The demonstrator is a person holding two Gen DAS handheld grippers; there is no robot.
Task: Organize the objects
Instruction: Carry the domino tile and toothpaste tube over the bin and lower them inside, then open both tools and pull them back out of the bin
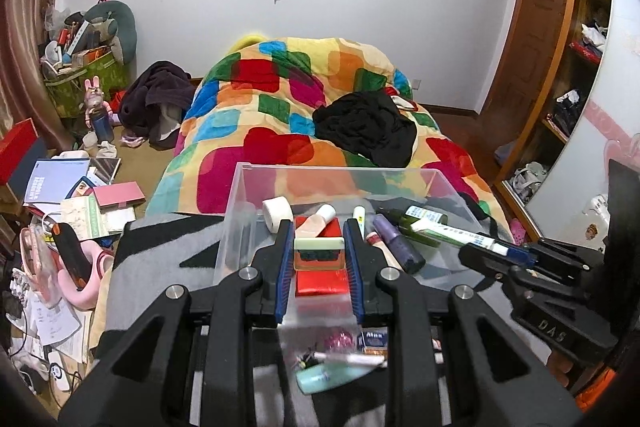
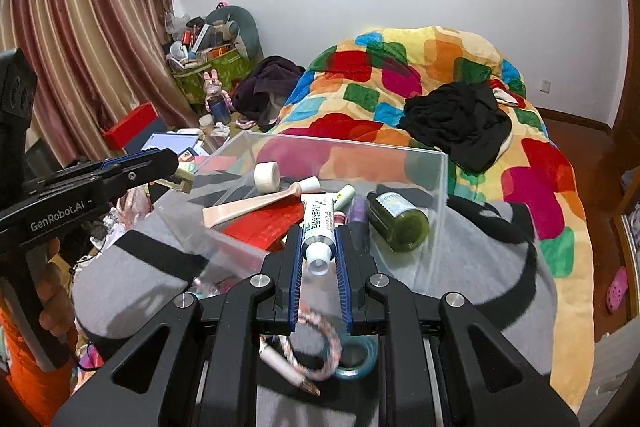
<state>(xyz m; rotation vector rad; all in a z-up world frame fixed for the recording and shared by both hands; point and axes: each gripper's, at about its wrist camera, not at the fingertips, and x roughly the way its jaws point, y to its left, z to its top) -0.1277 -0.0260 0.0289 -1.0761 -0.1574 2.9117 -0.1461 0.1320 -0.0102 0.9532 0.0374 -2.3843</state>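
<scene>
While the left wrist view is showing the left gripper [image 1: 319,247] in the lower centre of its frame, jaws partly open and closing on a small white-topped block [image 1: 319,245] above the clear box [image 1: 240,195], only the right wrist view is showing the braided loop [image 2: 316,343] and tape ring [image 2: 356,357] at the bottom centre. The right gripper [image 2: 318,259], jaws narrowly parted, is clamping a white tube [image 2: 318,227] over the box; the tube's long axis is running up the frame, cap pointing toward the camera.
</scene>
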